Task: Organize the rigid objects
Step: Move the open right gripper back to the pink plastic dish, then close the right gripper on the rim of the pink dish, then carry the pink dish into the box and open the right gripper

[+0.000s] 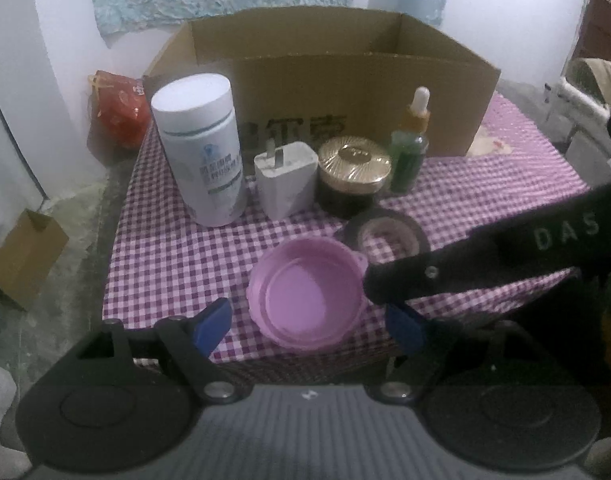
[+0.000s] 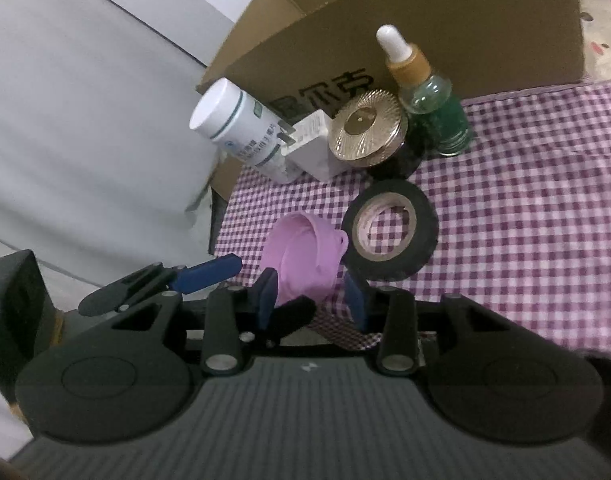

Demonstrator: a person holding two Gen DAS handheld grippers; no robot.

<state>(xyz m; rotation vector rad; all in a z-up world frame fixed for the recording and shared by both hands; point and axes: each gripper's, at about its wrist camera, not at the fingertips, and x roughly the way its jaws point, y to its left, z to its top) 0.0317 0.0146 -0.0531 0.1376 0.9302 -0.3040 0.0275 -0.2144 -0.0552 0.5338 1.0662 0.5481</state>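
**While both grippers converge on the pink lid, nothing is gripped yet**

While the pink lid [image 1: 305, 300] sits rim-up at the near edge of the counter [image 1: 165, 260], the left gripper [image 1: 309, 326] hangs just short of it with fingers spread wide, nothing between them. The right gripper [image 2: 311, 298] comes in from the side. Its blue pads [image 2: 267, 294] stand apart, straddling the lid's near rim. No sign of squeeze, so I judge it unclamped.

Step in hand, my guess: grab the lid and move it to the cardboard box [image 1: 345, 68] behind the row.

Doing it well:
- Thin rim, shallow dish. Pinch across the wall, not the flat face.
- One gripper is enough; back the other off so the fingers don't collide.
- Lid overhangs close to the counter edge, so lift straight up, don't drag.
- The black tape roll [image 2: 389, 236] lies touching or just beside the lid. Watch for snagging it.

View differences:
- Left wrist shows the box's open top and inside wall, plus the row: white bottle [image 1: 199, 148], charger [image 1: 285, 184], gold-lidded jar [image 1: 353, 176], green dropper bottle [image 1: 409, 148].
- Right wrist shows the tape roll whole. In the left view the right gripper's arm covers part of it.
- Right wrist alone shows the pads bracketing the rim.
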